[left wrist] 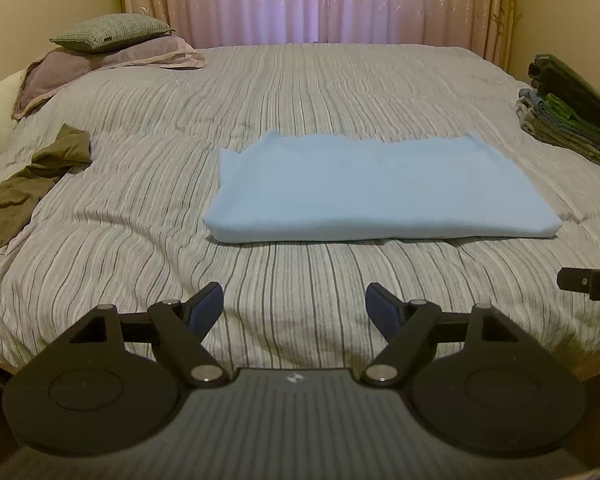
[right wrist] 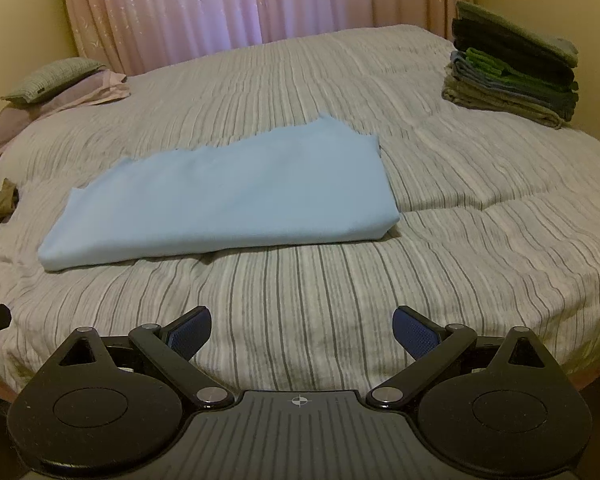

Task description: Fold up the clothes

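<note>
The light-blue folded cloth (left wrist: 380,192) was laid on the bed (left wrist: 300,92), ahead of both wide-open, empty hand-held grippers, left (left wrist: 294,308) and right (right wrist: 302,334), its long axis crosswise; neither was clearly nearer.

No readable text, labels or numbers anywhere.

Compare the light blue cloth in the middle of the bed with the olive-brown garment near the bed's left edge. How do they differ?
The light blue cloth is folded into a flat, tidy rectangle; the olive-brown garment lies crumpled and unfolded. The blue cloth sits mid-bed, straight ahead of both grippers; the olive one lies off to the left, partly out of the right wrist view. Their colours differ: pale blue against dull olive. Both rest on the striped bedspread, and neither is held.
</note>
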